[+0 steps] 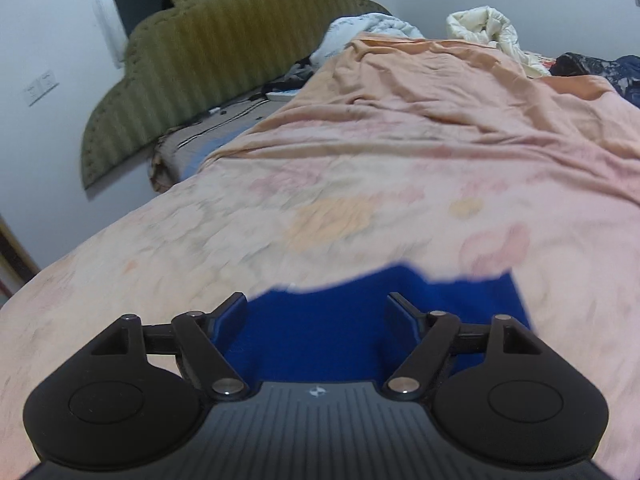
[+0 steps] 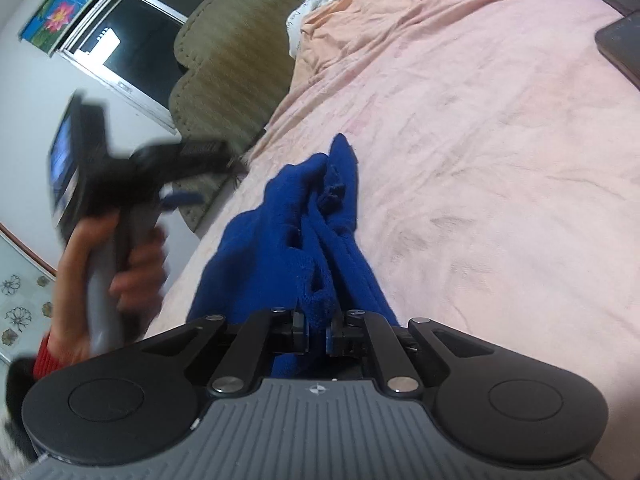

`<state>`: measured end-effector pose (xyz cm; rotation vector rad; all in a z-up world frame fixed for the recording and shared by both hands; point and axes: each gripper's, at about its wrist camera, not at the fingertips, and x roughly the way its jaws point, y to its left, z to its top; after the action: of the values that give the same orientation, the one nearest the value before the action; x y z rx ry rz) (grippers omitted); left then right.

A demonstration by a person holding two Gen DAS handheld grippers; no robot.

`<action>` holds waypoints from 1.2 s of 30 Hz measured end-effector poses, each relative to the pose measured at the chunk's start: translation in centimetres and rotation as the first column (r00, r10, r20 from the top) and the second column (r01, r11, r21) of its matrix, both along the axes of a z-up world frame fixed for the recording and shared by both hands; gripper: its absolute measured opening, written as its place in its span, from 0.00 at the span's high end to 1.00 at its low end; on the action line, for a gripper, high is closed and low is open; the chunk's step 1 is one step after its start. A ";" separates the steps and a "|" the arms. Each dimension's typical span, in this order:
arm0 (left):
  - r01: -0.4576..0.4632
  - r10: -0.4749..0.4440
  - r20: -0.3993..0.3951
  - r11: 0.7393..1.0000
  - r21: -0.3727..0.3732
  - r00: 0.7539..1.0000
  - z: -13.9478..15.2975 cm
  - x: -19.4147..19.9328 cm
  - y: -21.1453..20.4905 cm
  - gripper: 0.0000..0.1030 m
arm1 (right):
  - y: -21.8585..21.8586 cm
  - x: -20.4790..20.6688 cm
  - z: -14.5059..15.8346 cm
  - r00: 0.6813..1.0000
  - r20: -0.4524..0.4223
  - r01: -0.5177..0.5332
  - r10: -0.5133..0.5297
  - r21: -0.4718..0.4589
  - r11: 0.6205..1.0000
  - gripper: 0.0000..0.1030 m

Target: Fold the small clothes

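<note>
under both grippers lies a big bed with a pink sheet (image 1: pixel 400 168). far ahead of the left gripper (image 1: pixel 316 316) stands a green headboard (image 1: pixel 224 68). the blue cloth (image 2: pixel 320 216) lies bunched on the sheet, stretching out in front of the right gripper (image 2: pixel 318 338), which is clamped tight on its near end. the left gripper has its fingers (image 1: pixel 234 314) spread wide, with the blue cloth showing between them but not pinched. a hand (image 2: pixel 120 276) holds that left gripper off to the right gripper's left side.
</note>
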<state>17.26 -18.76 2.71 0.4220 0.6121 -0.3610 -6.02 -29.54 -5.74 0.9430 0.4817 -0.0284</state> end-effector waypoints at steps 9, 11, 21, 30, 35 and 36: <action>-0.063 0.062 -0.013 0.997 -0.042 0.998 -0.6 -2.2 5.9 0.25 | -1.2 -0.1 3.8 0.996 -0.013 0.085 -0.088 -0.164 0.983 0.69; -0.078 0.076 -0.039 0.995 -0.062 0.996 -0.9 -2.0 6.3 0.24 | -1.6 1.9 6.0 0.999 0.026 0.049 -0.044 -0.225 0.973 0.53; -0.042 0.040 -0.053 0.998 -0.040 0.998 -2.0 -3.8 6.7 0.23 | -3.0 13.8 3.2 0.991 -0.065 -0.128 0.120 -0.145 0.981 0.92; -0.024 0.018 -0.075 0.997 -0.073 0.997 -2.2 -6.0 7.7 0.23 | -3.2 11.1 4.4 0.998 -0.064 -0.039 0.021 -0.304 0.952 0.67; 0.018 -0.019 -0.068 1.000 -0.023 0.998 -3.6 -8.2 7.9 0.23 | -1.4 8.4 4.5 0.982 -0.095 -0.186 0.162 -0.365 0.912 0.64; 0.021 -0.022 -0.065 1.000 -0.015 0.998 -3.5 -8.6 8.0 0.23 | -1.1 8.5 3.8 0.980 -0.136 -0.191 0.149 -0.398 0.897 0.64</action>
<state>8.71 -10.77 -0.82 0.4042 0.6688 -0.4009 2.51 -30.62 -1.94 0.4849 0.6242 -0.0181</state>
